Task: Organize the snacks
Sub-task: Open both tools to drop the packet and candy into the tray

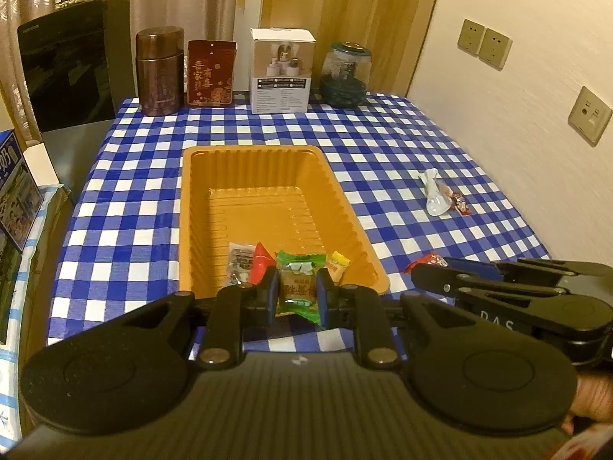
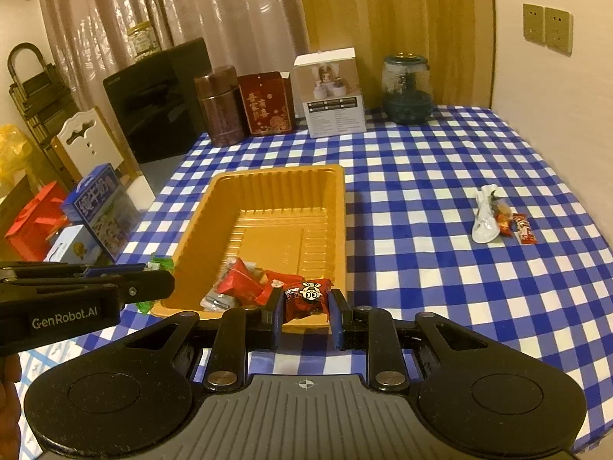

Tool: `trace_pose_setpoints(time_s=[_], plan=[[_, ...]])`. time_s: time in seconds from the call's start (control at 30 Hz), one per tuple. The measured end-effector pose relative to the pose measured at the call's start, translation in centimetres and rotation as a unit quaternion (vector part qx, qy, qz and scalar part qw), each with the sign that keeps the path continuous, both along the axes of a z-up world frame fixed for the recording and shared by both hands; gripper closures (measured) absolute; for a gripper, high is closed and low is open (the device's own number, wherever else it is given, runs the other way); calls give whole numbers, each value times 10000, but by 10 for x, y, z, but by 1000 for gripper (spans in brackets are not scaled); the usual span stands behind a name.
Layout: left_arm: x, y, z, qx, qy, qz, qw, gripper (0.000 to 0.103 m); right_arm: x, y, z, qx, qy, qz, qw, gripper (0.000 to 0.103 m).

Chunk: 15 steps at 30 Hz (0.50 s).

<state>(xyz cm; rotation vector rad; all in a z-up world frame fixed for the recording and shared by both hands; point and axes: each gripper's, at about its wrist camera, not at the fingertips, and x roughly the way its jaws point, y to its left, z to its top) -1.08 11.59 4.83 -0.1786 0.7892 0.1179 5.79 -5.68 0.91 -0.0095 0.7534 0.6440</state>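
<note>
An orange plastic tray lies on the blue-checked tablecloth, with several wrapped snacks at its near end. My left gripper is shut on a green-wrapped snack, held over the tray's near edge. My right gripper is shut on a red-wrapped candy with a cartoon face, at the tray's near right corner. The right gripper also shows in the left wrist view, and the left gripper in the right wrist view. A few more snacks lie loose at the right.
Along the table's back stand a brown tin, a red box, a white carton and a glass jar. A wall with sockets runs on the right. Boxes and a chair sit off the left edge.
</note>
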Motion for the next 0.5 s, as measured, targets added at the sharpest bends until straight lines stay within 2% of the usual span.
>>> trace_pose_setpoints(time_s=[0.5], plan=[[38, 43, -13, -4, 107, 150, 9998, 85, 39, 34, -13, 43, 140, 157, 9998, 78]])
